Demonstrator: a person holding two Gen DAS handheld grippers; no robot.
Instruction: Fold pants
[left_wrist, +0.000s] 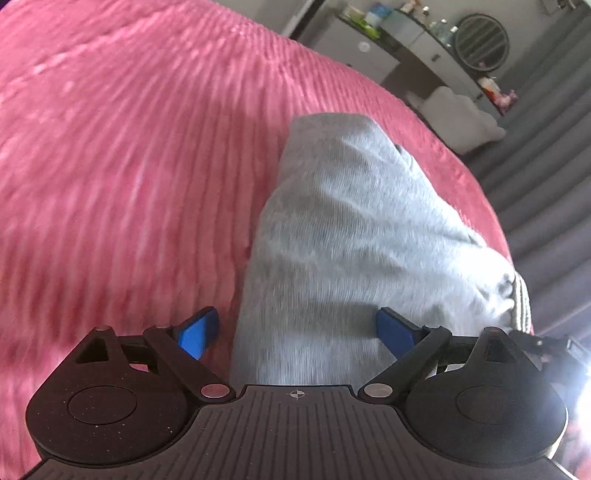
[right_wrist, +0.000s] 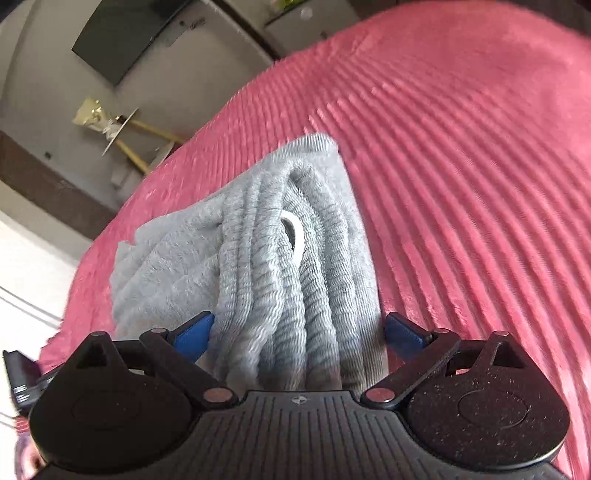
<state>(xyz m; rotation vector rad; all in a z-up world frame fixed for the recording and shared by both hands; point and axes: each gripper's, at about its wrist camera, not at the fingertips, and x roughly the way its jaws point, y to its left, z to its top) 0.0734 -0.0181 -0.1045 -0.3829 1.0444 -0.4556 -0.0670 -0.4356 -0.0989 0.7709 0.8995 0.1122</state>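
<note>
Left gripper (left_wrist: 295, 332): blue fingertips (left_wrist: 197, 332) spread wide, nothing pinched; one tip over the pink blanket (left_wrist: 129, 166), the other over grey cloth, the edge of the folded grey pants (left_wrist: 351, 229) running between them. Right gripper (right_wrist: 297, 332): tips (right_wrist: 194, 334) likewise wide apart, straddling the stacked ribbed waistband layers of the pants (right_wrist: 266, 266) without clamping; cannot tell whether the tips touch the cloth. Pants lie as a compact folded bundle on the pink ribbed blanket, near the bed's edge in both views, a white drawstring loop (right_wrist: 295, 236) showing among the waistband folds. Beyond the bed: grey curtain (left_wrist: 546, 177) and a dresser with a round mirror (left_wrist: 482, 42) in the left view; a dark wall screen (right_wrist: 125, 37) and a small gold-legged table (right_wrist: 125, 136) in the right view. Both pictures motion-blurred
</note>
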